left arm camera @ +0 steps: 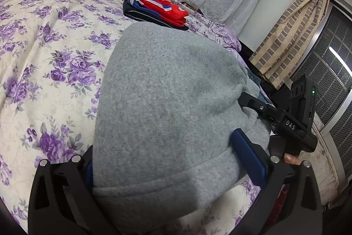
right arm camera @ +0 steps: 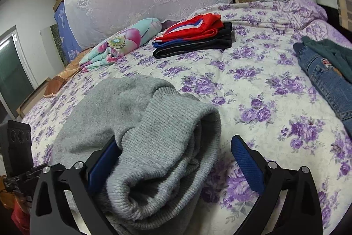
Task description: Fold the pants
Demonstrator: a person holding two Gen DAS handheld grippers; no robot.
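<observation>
Resting on: bed (right arm camera: 253, 85) with a cream cover printed in purple flowers; grey pants (left arm camera: 167, 102) lie across the near part of it.
Pants, look: heather-grey fleece, thick and soft, smooth-faced in the left wrist view; a broad band runs across the near end there.
Pants, other end: in the right wrist view a ribbed knit cuff (right arm camera: 173, 131) is bunched and rolled over itself, with loose folds beneath it.
Left tool (left arm camera: 171, 160): jaws set wide, the grey cloth filling the gap; right blue pad (left arm camera: 248, 158) lies against the fabric edge, left pad mostly hidden behind it. Whether it pinches the cloth I cannot tell.
Right tool (right arm camera: 176, 160): jaws wide apart; left blue pad (right arm camera: 103, 162) touches the cuff, right pad (right arm camera: 247, 162) stands clear over bare bed cover. Not clamped.
Pose: both tools low over the bed, pointing along the cloth; the right tool shows at the left view's right edge, a fingertip (left arm camera: 291, 159) beneath it.
Further back: folded red, blue and black clothes (right arm camera: 195, 36) stacked; a floral quilt (right arm camera: 118, 43) folded beside them.
Right edge: blue jeans (right arm camera: 325, 78) with a dark green garment (right arm camera: 330, 52) on top, well apart from the pants.
</observation>
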